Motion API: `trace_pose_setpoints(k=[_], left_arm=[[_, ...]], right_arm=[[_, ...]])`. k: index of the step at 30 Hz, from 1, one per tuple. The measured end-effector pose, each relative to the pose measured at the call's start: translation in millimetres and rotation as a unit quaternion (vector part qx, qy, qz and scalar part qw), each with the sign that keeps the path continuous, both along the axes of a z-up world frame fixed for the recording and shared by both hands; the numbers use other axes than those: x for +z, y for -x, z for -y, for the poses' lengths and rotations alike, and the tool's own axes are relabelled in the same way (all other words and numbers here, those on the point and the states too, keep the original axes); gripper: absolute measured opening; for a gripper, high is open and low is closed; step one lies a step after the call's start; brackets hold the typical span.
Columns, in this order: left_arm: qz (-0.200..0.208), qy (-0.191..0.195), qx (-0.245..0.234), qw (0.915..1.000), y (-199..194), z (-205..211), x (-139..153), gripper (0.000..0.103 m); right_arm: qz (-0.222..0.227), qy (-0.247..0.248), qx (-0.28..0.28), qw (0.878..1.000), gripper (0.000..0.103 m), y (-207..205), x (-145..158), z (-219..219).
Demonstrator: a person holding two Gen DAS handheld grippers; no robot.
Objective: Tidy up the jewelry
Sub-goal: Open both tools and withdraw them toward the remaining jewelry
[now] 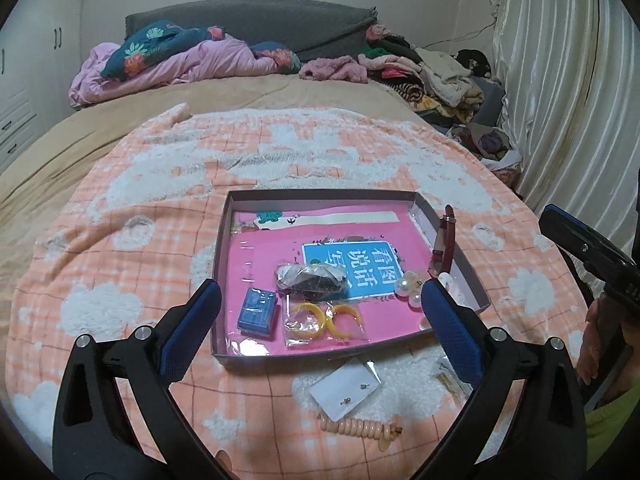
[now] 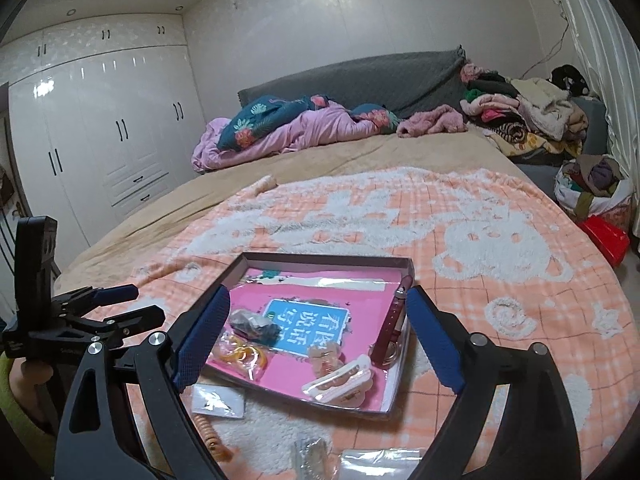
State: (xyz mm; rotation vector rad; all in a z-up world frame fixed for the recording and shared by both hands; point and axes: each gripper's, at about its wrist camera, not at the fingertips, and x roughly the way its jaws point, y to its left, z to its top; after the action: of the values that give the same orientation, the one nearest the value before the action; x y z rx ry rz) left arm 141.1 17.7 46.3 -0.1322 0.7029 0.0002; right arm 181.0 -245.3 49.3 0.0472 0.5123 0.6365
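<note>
A shallow box (image 1: pixel 224 240) with a pink lining lies on the blanket; it also shows in the right wrist view (image 2: pixel 320 258). In it are a small blue box (image 1: pixel 257 311), a bag of yellow hoops (image 1: pixel 324 322), a dark bagged item (image 1: pixel 310 280), pearls (image 1: pixel 408 286) and pale hair clips (image 2: pixel 340 380). A red watch strap (image 1: pixel 444 246) leans on its right wall. In front lie an earring card (image 1: pixel 346 388) and a beaded bracelet (image 1: pixel 360 426). My left gripper (image 1: pixel 320 312) is open above the box's near edge. My right gripper (image 2: pixel 316 328) is open and empty above the box.
The box sits on a peach checked blanket (image 1: pixel 160 240) on a bed. Bedding (image 1: pixel 180 56) and piled clothes (image 1: pixel 436 72) lie at the head. White wardrobes (image 2: pixel 100 120) stand left, a curtain (image 1: pixel 568 100) right. Small clear bags (image 2: pixel 380 460) lie near the front.
</note>
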Motion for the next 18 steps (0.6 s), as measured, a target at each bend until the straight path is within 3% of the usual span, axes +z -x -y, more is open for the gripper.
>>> trace_pose_setpoints(k=[18], left_arm=[[0.006, -0.01, -0.012, 0.9999, 34, 7, 0, 0.094]], right_arm=[[-0.001, 0.016, 0.002, 1.0, 0.089, 42, 0, 6]])
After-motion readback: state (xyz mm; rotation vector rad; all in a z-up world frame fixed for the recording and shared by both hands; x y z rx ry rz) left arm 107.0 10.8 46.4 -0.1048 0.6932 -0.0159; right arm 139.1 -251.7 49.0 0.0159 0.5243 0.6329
